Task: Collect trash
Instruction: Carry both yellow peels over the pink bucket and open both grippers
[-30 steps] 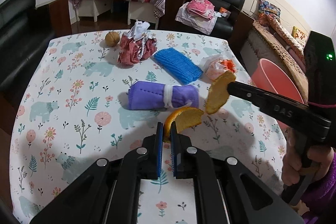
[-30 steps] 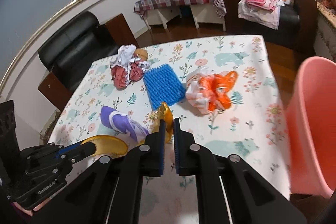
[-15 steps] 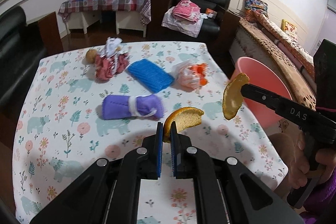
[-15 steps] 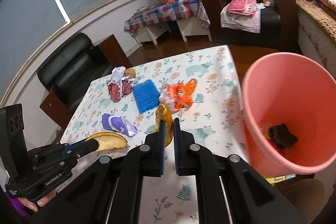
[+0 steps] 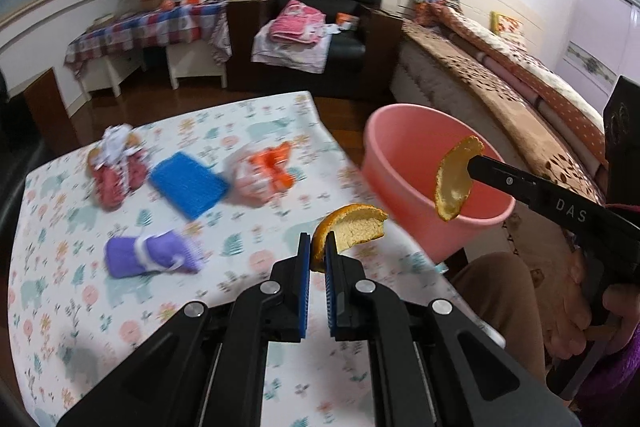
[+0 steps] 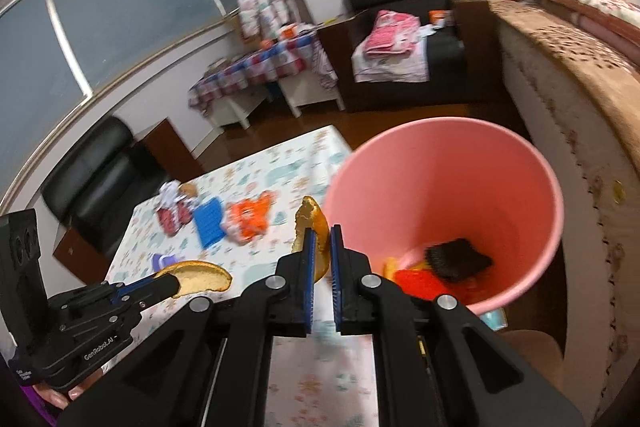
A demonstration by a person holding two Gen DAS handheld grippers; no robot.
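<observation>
Behind both clamped orange peels (image 5: pixel 352 225), blue scrubber (image 5: pixel 188 185), purple cloth (image 5: pixel 150 257), pink bucket (image 5: pixel 404 131).

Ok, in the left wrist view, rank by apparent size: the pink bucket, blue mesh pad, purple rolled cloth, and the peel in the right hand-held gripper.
1. Pink bucket, clearly largest.
2. Blue mesh pad and purple rolled cloth: look alike, unranked.
3. Orange peel, smallest, though nearness to the camera makes that unsure.

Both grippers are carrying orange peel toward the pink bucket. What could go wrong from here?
1. The left gripper pinches only one end of its peel, which still hangs above the table; opened early, it misses the bucket.
2. The right gripper's peel sits near the rim, so it may land outside.
</observation>
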